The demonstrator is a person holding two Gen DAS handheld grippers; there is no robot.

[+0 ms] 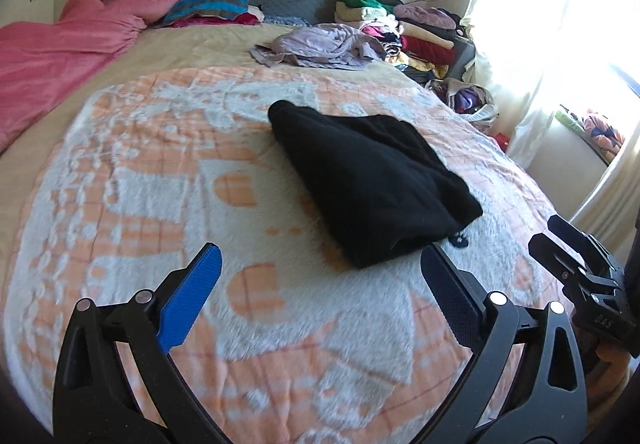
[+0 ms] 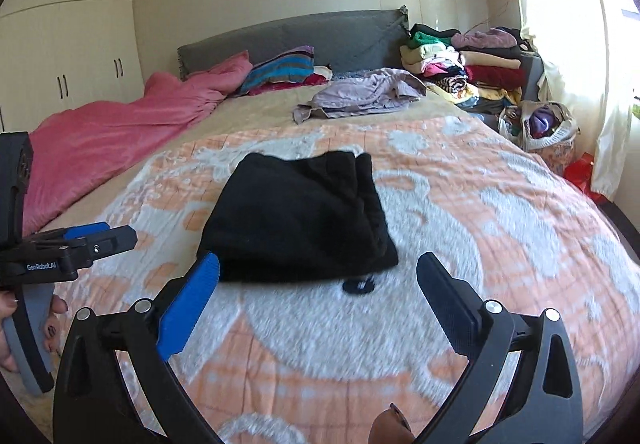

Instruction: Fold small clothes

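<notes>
A black garment [image 1: 372, 180] lies folded into a compact rectangle on the orange-and-white blanket [image 1: 160, 204]; it also shows in the right wrist view [image 2: 300, 216]. My left gripper [image 1: 320, 264] is open and empty, just short of the garment's near edge. My right gripper [image 2: 318, 272] is open and empty, with the garment's near edge between its fingertips' line. The right gripper's body shows at the right edge of the left wrist view [image 1: 580, 268]. The left gripper appears at the left of the right wrist view [image 2: 80, 244]. A small black scrap [image 2: 359, 285] lies beside the garment.
A crumpled lilac garment [image 2: 360, 92] lies further up the bed. A pink quilt [image 2: 120, 140] covers the left side. Stacks of folded clothes [image 2: 468, 68] and a full bag [image 2: 540, 124] stand at the right by the curtain. Pillows [image 2: 280, 70] lean on the grey headboard.
</notes>
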